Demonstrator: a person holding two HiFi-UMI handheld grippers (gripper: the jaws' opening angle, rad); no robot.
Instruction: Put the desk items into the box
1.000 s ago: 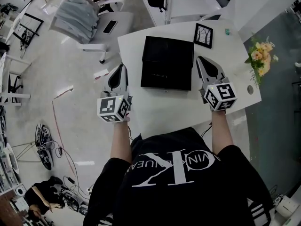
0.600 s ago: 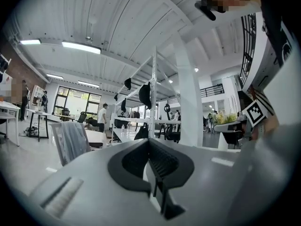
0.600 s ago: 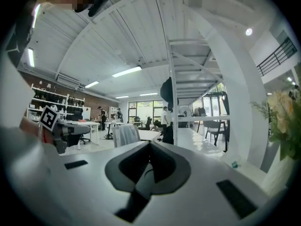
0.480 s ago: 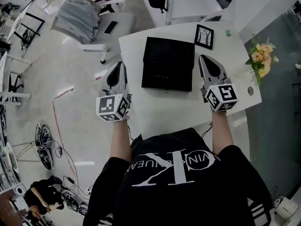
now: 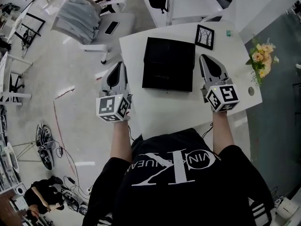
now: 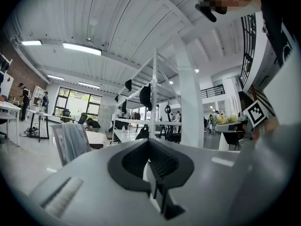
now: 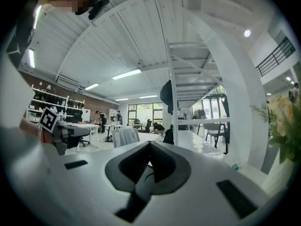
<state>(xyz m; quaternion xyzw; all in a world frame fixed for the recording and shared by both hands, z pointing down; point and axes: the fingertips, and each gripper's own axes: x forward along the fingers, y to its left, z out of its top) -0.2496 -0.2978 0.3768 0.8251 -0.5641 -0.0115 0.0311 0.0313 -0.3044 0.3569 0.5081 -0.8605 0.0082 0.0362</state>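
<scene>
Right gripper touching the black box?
Apart. Head view shows a strip of bare white desk between the right gripper and the black box; the gripper's jaws are together, holding nothing.

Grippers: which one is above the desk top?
The right gripper, beside the black box; the left gripper hangs beyond the desk's left edge.

Black box [image 5: 168, 63] too dark to tell lidded or open, tiny teal obj [image 5: 227, 32] at desk's far corner too small to ID, framed pic [image 5: 203, 36] artwork unclear, desk [image 5: 188, 109] near edge hidden under person [image 5: 174, 182]
</scene>
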